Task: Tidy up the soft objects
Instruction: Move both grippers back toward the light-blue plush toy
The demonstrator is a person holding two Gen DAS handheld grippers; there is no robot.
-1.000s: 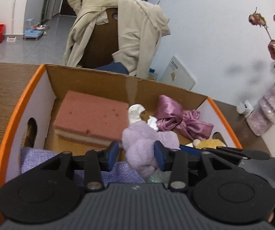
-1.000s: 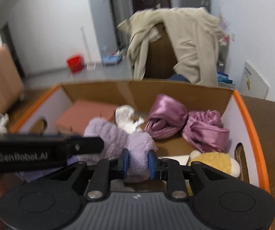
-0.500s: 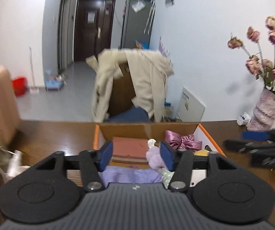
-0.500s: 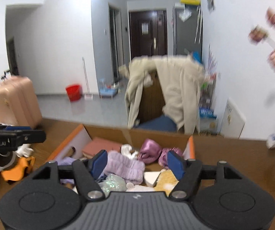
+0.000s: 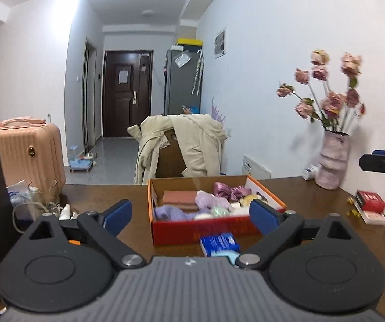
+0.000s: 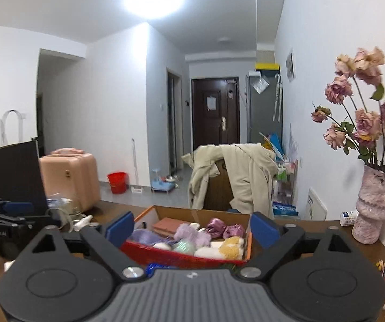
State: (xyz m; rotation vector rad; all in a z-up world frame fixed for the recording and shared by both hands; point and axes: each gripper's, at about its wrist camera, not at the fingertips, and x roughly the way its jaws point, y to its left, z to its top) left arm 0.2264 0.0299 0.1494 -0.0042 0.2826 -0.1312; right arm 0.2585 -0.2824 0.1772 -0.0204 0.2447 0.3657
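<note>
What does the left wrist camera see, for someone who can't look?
An orange box of soft things sits on a brown table. The left gripper is empty, its jaws opening. A flower vase stands to the right.

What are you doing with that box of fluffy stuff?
A person holds a hand-held gripper in each hand, sorting soft things into the orange box on the table. A purple plush, satin bows, a pink sponge and a yellow plush lie inside. The left hand-held gripper and the right hand-held gripper are both opening, with nothing between their jaws.
</note>
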